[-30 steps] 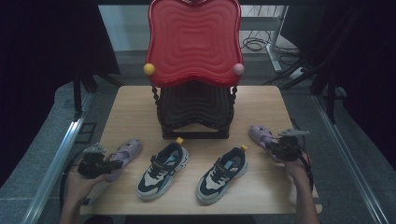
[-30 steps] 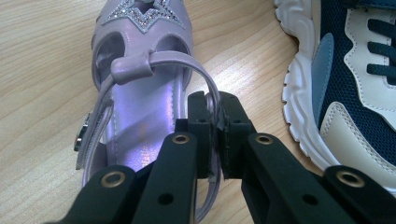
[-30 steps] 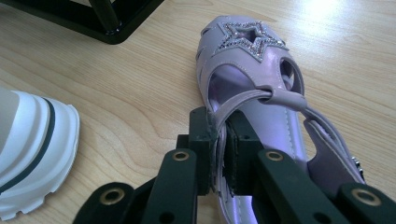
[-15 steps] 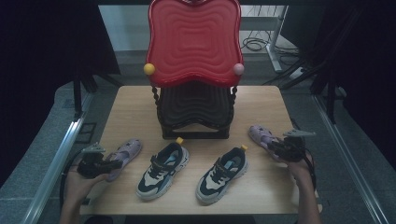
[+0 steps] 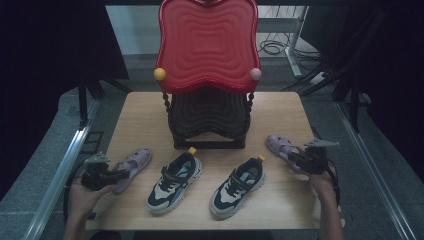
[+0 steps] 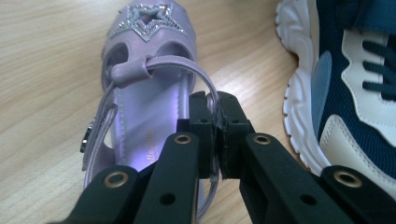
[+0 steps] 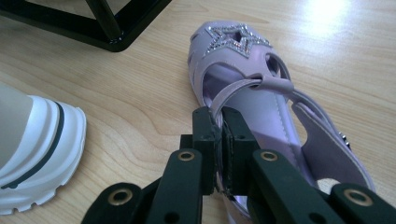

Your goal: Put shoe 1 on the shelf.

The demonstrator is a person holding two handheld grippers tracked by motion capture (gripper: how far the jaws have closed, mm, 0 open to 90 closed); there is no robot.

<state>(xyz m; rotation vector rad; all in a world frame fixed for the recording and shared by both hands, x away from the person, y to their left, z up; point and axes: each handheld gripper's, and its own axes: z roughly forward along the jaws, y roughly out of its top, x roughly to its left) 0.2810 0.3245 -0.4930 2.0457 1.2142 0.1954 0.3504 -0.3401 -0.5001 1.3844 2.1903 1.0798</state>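
While I hold both tools low at the near edge of the table point(image 5: 280, 107), my left gripper point(image 6: 215, 119) is clamped on the thin strap of the left lilac sandal point(image 6: 144, 93). The strap is pinched between its pads, and the sandal lies flat on the wood with its glittery star toe pointing away from the jaws. Just to the right of that gripper sits the white sole edge of a navy and white sneaker point(image 6: 345, 79), close beside the sandal but not touching it.

My right gripper point(image 7: 218, 126) has just been closing. It now grips the strap of the right lilac sandal point(image 7: 261, 98), which also rests on the table, star toe ahead of the jaws. To this gripper's left is the rounded white toe of the second sneaker point(image 7: 37, 144), and beyond the sandal, up and to the left, runs the black base of the rack point(image 7: 107, 28).

From the high view, my left hand point(image 5: 87, 192) and right hand point(image 5: 320, 180) are at the table's two near corners, with the pair of sneakers side by side between the grippers. Farther off, behind the sneakers at mid-table, stands the dark rack under a tall red wavy panel point(image 5: 207, 42) carrying a yellow knob point(image 5: 159, 74) and a pink knob point(image 5: 255, 74).
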